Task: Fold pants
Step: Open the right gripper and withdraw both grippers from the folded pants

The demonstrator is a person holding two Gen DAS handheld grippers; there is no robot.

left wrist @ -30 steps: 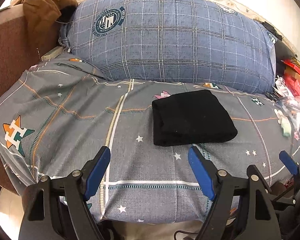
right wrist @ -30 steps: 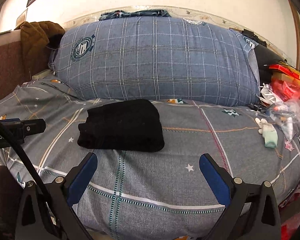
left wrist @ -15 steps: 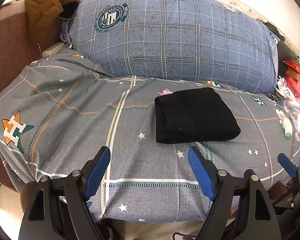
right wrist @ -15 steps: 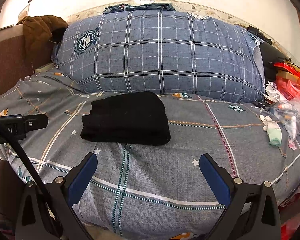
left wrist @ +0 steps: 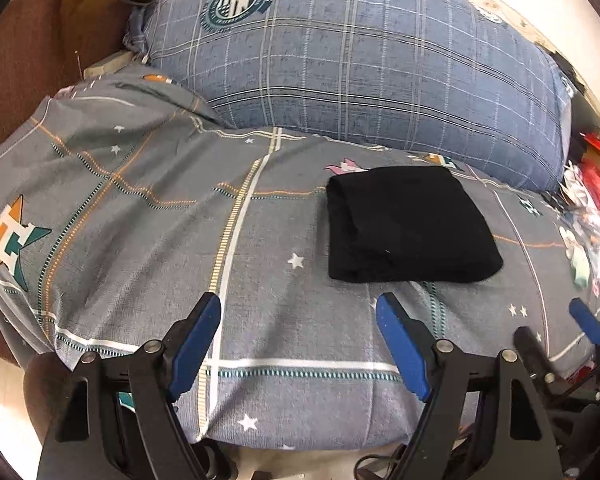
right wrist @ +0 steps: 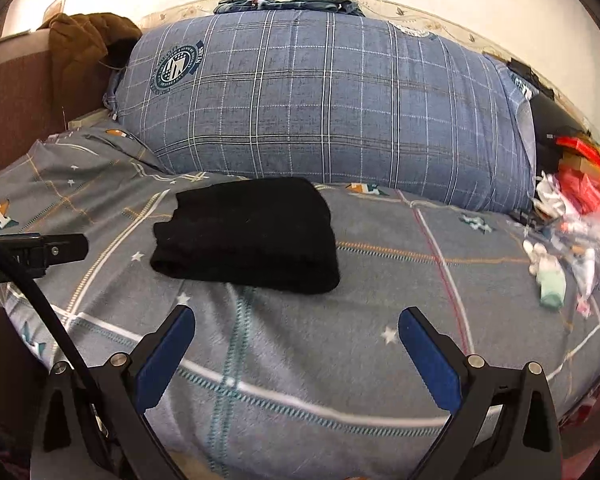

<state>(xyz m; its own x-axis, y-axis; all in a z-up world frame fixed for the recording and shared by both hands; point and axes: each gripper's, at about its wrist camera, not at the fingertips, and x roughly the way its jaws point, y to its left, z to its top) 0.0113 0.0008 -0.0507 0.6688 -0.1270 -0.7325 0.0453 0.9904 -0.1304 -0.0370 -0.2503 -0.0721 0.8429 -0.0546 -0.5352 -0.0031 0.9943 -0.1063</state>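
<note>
Right hand-held gripper [left wrist: 588, 320] shows one fingertip only

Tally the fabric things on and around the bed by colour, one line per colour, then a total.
Black: 1, the folded pants
Blue plaid: 1, the big pillow
Grey with stars: 1, the bedcover
Brown: 1, the garment heaped at the back left
Dark blue-green: 1, the folded cloth on top of the pillow
Total: 5
</note>
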